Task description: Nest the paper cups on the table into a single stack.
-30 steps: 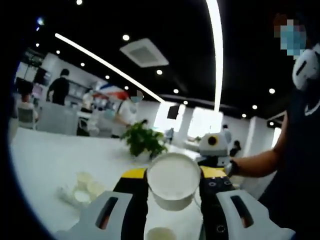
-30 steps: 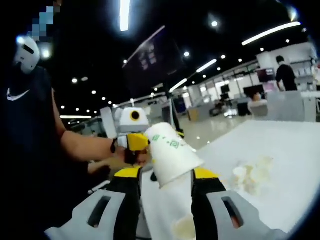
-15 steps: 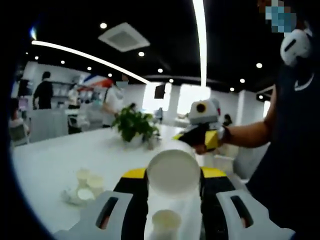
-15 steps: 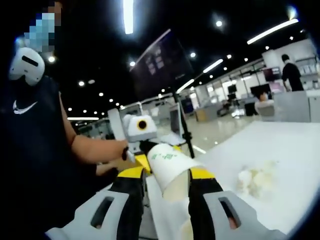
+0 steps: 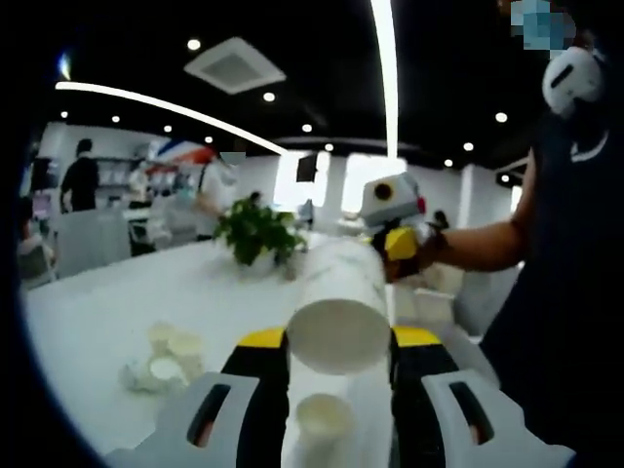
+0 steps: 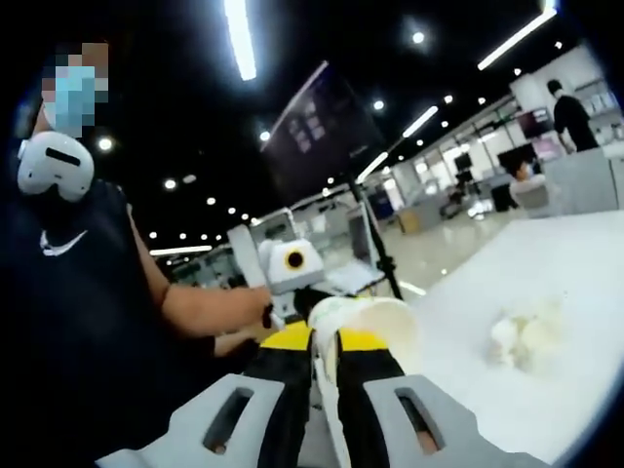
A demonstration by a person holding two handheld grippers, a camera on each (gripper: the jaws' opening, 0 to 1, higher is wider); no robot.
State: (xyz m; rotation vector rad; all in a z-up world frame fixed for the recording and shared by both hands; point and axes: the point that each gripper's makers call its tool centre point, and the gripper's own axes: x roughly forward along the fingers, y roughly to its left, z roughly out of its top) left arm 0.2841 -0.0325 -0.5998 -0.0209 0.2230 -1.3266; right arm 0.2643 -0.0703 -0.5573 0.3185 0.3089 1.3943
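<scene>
My left gripper (image 5: 339,343) is shut on a white paper cup (image 5: 339,331) whose round base faces the camera. Its body reaches away toward my right gripper (image 5: 394,232), which a hand holds at the cup's far end. In the right gripper view, my right gripper (image 6: 325,341) has its jaws almost together, pinching the wall of a paper cup (image 6: 375,317) with its rim to the right. The left gripper (image 6: 292,263) is just behind that cup. One loose cup (image 5: 324,419) stands on the white table (image 5: 107,302) below my left jaws. Several more cups (image 5: 166,357) lie to the left.
A potted plant (image 5: 255,232) stands at the back of the table. The loose cups appear as a pale heap (image 6: 526,336) on the table (image 6: 546,253). The person's dark-clad body (image 6: 68,322) is close on the left. Other people stand in the far room.
The right gripper's jaws have come much closer together on its cup, which has turned. The two grippers and their cups have drawn together, and both views shifted with the hands.
</scene>
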